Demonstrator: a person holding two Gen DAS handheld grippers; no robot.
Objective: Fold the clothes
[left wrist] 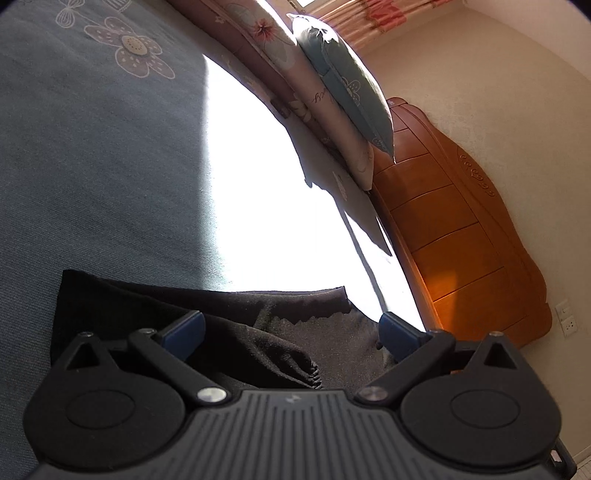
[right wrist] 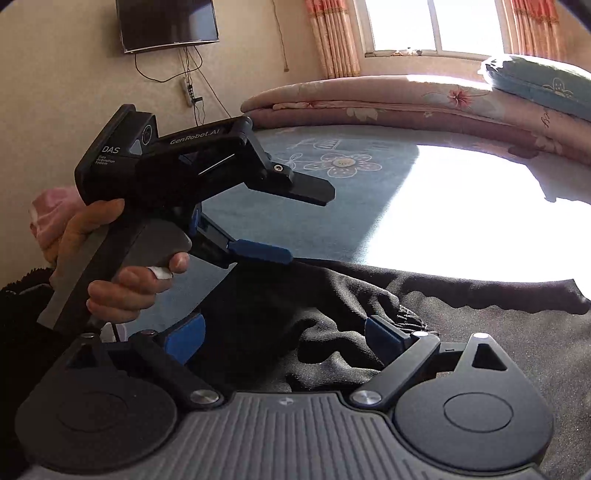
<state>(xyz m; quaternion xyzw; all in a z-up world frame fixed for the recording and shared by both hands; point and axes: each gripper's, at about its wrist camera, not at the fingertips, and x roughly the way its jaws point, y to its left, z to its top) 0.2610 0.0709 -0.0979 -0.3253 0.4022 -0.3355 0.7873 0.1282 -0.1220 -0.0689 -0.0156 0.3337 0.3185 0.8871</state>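
Black garment (right wrist: 369,295) rumpled on blue floral bed (right wrist: 332,206), quilts (right wrist: 369,103), pillow (right wrist: 535,77) behind; left hand-held gripper (right wrist: 288,225), right hand-held gripper (right wrist: 284,332) both spread wide, empty

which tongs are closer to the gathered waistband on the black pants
Right. The right tongs hover open just short of the waistband; the left tongs sit open, farther back over the far edge.

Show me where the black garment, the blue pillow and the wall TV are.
black garment (right wrist: 461,332): right wrist view, crumpled middle.
blue pillow (left wrist: 347,85): left wrist view, its face.
wall TV (right wrist: 168,22): right wrist view, screen.
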